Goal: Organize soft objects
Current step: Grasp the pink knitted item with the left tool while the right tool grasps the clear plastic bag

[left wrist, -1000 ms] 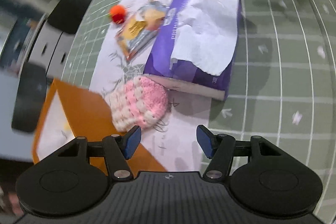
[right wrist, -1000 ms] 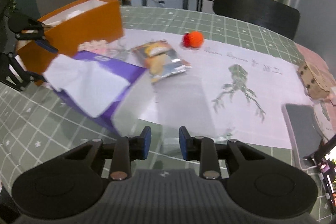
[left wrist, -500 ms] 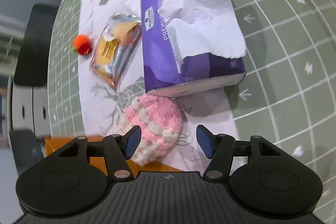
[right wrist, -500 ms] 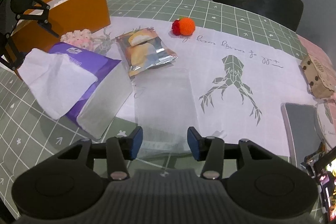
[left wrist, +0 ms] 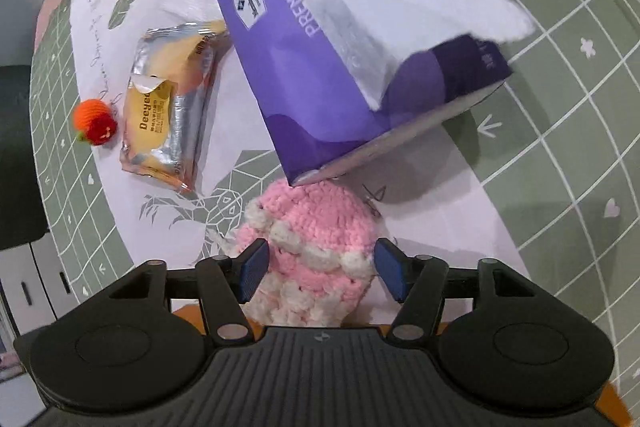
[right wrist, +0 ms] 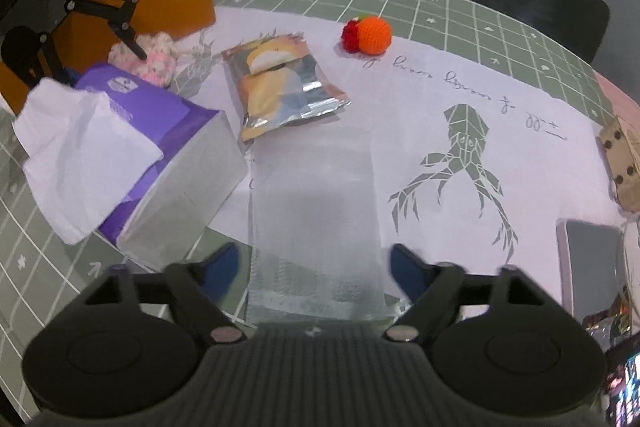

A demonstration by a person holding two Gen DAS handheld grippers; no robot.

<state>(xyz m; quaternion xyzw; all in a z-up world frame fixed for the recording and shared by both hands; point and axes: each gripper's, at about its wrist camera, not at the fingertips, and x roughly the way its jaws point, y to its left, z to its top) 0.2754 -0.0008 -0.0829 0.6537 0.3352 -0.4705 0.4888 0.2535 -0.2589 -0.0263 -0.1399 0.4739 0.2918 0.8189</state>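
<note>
My left gripper points steeply down with its jaws spreading, the pink-and-white crochet piece between the blue pads; the left pad looks to brush the yarn, though I can't be sure. Just ahead lies the purple tissue pack, with the snack packet and the orange crochet ball to its left. My right gripper is also opening, astride a clear plastic bag without pressing it.
</note>
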